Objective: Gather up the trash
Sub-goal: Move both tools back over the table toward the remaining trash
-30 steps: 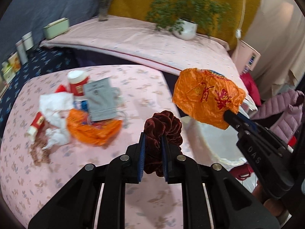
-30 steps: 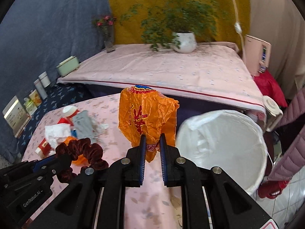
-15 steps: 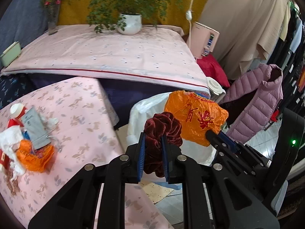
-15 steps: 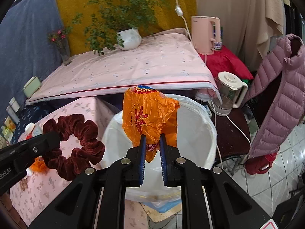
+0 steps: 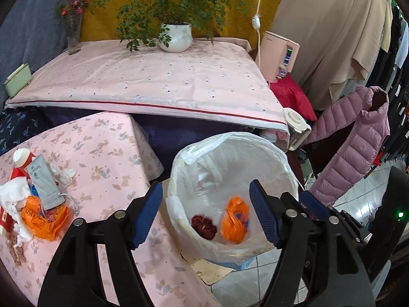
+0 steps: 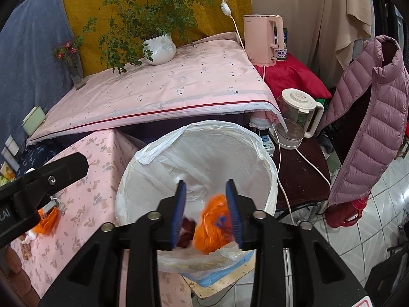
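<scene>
A bin with a white liner (image 5: 231, 136) (image 6: 204, 125) stands on the floor beside the pink table (image 5: 102, 153). Inside it lie a dark red scrunchie (image 5: 204, 227) (image 6: 188, 226) and a blurred orange plastic bag (image 5: 235, 220) (image 6: 212, 227). My left gripper (image 5: 205, 198) hangs over the bin, its jaws opening wide with nothing between them. My right gripper (image 6: 205, 203) is also above the bin with jaws opening; the orange bag shows beneath them, free of the pads. More trash remains on the table: an orange bag (image 5: 43, 221), a grey pouch (image 5: 43, 185), white tissue (image 5: 12, 197).
A larger pink-covered surface (image 5: 153, 81) with a potted plant (image 5: 176, 38) lies behind. A glass kettle (image 6: 297, 117) with a cord sits on a dark stand right of the bin. A purple puffer jacket (image 6: 368, 128) hangs at the right. Tiled floor (image 6: 370, 230) lies below.
Both grippers swung from over the table to above the bin. Both opened; the scrunchie and the orange bag dropped out of them into the bin.
</scene>
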The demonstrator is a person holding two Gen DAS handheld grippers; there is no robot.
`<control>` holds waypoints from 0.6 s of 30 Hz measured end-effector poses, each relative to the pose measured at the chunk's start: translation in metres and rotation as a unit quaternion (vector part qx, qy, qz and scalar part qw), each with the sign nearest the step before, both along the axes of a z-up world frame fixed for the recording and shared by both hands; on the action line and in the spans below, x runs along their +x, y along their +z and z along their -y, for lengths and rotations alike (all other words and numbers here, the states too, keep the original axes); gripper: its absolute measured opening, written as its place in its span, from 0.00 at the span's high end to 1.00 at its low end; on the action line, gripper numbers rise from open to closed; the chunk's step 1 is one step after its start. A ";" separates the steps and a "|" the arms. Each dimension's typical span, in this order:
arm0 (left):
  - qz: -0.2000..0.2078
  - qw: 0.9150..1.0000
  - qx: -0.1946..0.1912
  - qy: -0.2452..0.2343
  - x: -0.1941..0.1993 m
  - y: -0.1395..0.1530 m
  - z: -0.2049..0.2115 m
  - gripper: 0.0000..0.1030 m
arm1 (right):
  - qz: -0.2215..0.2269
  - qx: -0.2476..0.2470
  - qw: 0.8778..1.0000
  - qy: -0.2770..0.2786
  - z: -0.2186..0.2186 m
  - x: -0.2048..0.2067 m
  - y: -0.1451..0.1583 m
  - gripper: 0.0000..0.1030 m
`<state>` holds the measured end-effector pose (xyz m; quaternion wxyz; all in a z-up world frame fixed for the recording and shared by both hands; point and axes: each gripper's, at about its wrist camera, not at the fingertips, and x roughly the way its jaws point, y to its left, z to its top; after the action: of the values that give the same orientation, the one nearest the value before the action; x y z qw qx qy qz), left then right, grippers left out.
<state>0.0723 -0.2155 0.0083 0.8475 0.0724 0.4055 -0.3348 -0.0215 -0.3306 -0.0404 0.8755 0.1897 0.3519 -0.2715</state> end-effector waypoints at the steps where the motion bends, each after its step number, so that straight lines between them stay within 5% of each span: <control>1: 0.000 1.000 0.001 0.004 0.001 0.000 -0.003 0.35 | 0.001 -0.001 1.000 0.000 -0.001 0.000 0.001 0.63; 7: 0.006 0.999 0.007 0.034 0.007 -0.002 -0.023 0.33 | 0.009 0.000 1.000 0.010 -0.011 0.005 0.008 0.53; 18: 0.002 0.994 0.010 0.107 0.021 -0.008 -0.081 0.32 | 0.009 -0.009 0.998 0.060 -0.052 0.027 0.017 0.49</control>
<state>0.0931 -0.1345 0.0004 0.8786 0.0377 0.4124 -0.2378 0.0060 -0.2782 -0.0236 0.8948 0.1627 0.3527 -0.2202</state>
